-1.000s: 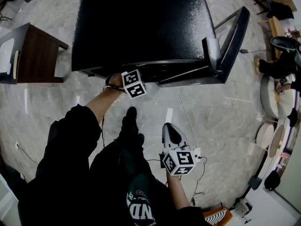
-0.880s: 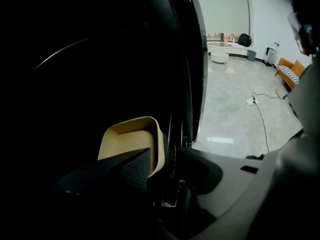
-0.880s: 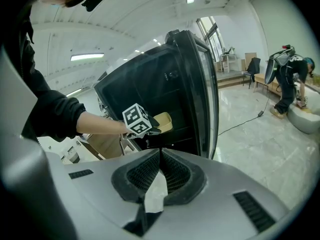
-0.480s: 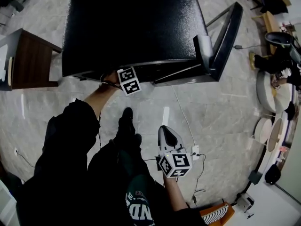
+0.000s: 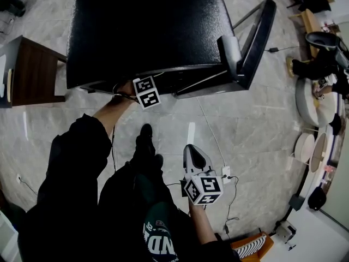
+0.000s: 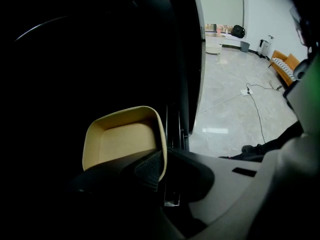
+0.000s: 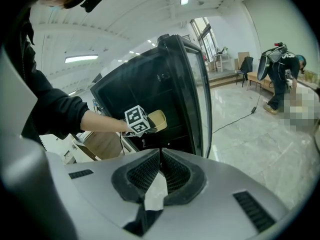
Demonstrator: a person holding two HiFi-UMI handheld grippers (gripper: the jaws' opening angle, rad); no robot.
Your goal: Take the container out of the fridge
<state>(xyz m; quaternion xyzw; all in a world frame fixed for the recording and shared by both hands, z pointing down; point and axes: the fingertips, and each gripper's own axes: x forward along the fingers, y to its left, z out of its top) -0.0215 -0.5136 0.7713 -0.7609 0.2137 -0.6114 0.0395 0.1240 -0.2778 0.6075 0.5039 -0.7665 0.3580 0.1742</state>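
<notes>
A pale marble floor [image 5: 262,141] is surrounding a black fridge [image 5: 147,26], whose door [image 5: 256,37] is standing open. The left hand-held gripper [image 6: 161,169] is reaching into the fridge. Its jaws have just been closing and are clamping the near wall of the beige container [image 6: 122,136], which is sitting inside the fridge directly ahead of this hand-held gripper. The right hand-held gripper [image 7: 160,156] is waiting outside the fridge, jaws pressed together and holding nothing.

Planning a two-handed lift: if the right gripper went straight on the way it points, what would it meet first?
Probably the beige container at the open fridge; nothing shows nearer the right gripper, though depth is unclear.
</notes>
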